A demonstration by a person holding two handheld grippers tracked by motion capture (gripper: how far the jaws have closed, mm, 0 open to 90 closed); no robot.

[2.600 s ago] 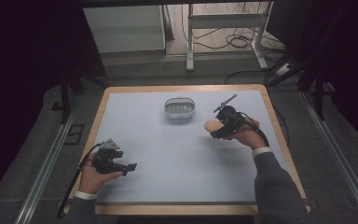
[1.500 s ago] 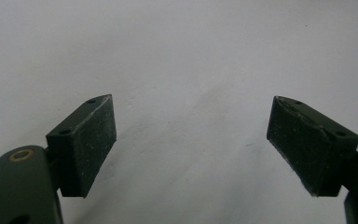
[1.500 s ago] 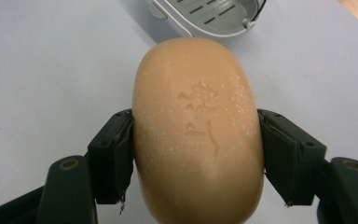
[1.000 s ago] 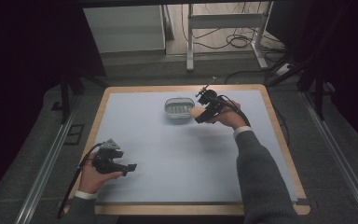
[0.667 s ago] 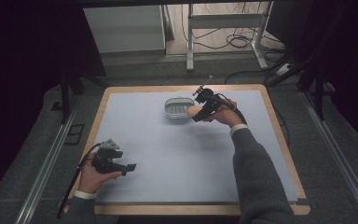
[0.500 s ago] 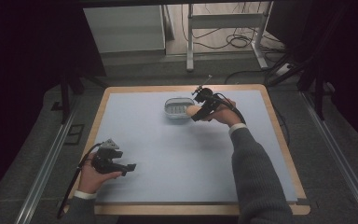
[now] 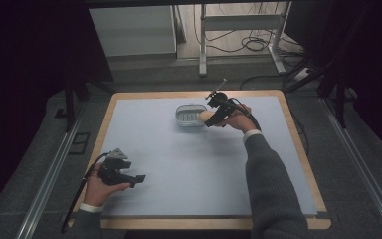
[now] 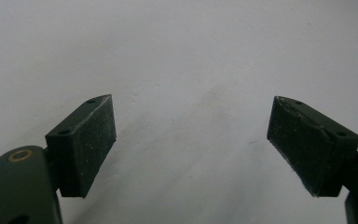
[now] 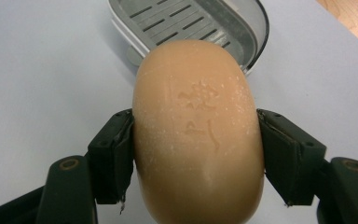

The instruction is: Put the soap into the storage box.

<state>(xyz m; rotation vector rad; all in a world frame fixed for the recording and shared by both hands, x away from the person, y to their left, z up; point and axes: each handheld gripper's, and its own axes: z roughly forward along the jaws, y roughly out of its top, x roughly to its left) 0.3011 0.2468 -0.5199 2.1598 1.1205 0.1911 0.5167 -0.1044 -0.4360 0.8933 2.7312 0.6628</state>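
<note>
From above, at the far middle of the pale blue, wood-edged tabletop [image 7: 194,164], the right tool [image 7: 210,118] reaches toward an oval grey slotted soap dish [image 7: 191,115]. It carries a rounded tan bar of soap [image 7: 205,116] at its tip, and the bar sits at the dish's right rim; whether it touches the dish cannot be told from this height. The right hand [image 7: 236,119] and a grey sleeve [image 7: 271,184] stretch in from the bottom right. Near the front left corner, well apart from the dish, the left hand [image 7: 95,186] holds the left tool [image 7: 138,178] low over bare tabletop, its tip pointing right.

Along the left tool's own view, its two black padded jaws stand wide apart with bare pale tabletop [image 8: 186,70] between them and nothing in their grip.

Along the right tool's [image 9: 196,158] own view, the two black jaws press against the left and right sides of the soap [image 9: 198,130], which stands lengthwise between them and juts past their tips. Stamped characters show on its upper face. Just beyond the bar's far end lies the soap dish [image 9: 242,23], its slotted floor bare.
</note>
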